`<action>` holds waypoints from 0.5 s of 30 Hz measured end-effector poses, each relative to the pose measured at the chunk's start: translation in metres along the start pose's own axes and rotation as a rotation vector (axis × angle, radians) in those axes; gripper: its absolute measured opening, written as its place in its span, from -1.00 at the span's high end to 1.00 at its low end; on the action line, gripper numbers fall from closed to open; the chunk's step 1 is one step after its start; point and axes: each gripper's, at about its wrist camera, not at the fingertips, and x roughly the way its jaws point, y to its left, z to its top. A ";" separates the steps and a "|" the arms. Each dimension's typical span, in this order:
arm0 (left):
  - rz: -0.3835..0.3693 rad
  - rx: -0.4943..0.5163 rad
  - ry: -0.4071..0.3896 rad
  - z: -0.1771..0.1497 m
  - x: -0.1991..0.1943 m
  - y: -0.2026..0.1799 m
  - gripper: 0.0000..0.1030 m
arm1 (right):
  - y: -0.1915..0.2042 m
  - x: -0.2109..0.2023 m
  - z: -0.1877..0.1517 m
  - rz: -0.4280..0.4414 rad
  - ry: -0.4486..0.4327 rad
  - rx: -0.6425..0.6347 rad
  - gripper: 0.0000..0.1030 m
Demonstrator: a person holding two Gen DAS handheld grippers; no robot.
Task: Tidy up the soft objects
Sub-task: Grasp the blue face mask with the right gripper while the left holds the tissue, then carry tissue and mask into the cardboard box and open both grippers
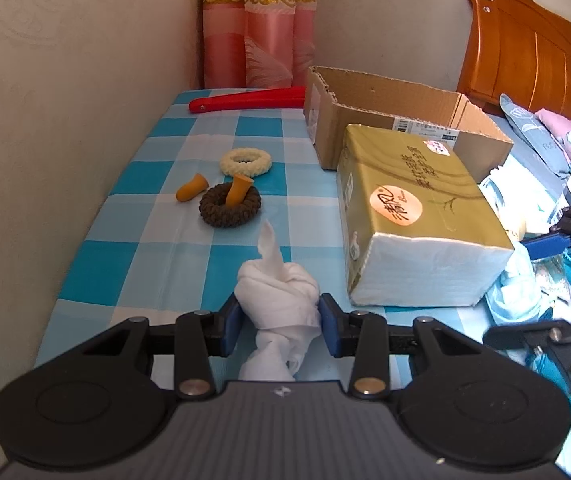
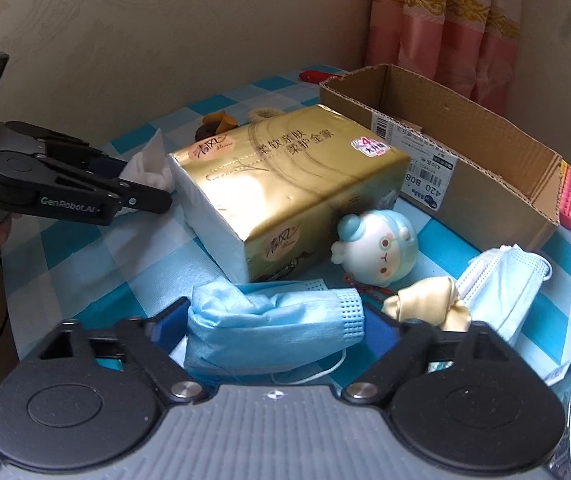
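My left gripper is shut on a twisted white tissue wad just above the blue checked cloth; it also shows in the right wrist view. My right gripper is shut on a crumpled blue face mask. An open cardboard box stands behind a gold tissue pack, and both show in the right wrist view, the box and the pack. A second mask, a gold satin scrunchie and a round plush toy lie to the right.
A brown scrunchie, a cream scrunchie and two orange finger cots lie on the cloth ahead. A red clip lies by the curtain. A wall runs along the left. A wooden headboard and pillows are at the right.
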 end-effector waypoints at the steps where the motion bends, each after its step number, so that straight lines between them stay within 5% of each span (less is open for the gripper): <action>1: 0.001 0.004 0.003 0.000 -0.001 0.000 0.25 | 0.000 -0.001 0.000 -0.002 0.000 0.004 -0.64; 15: 0.007 0.062 0.024 0.010 -0.045 -0.008 0.27 | 0.013 -0.056 0.000 -0.069 -0.053 0.066 -0.57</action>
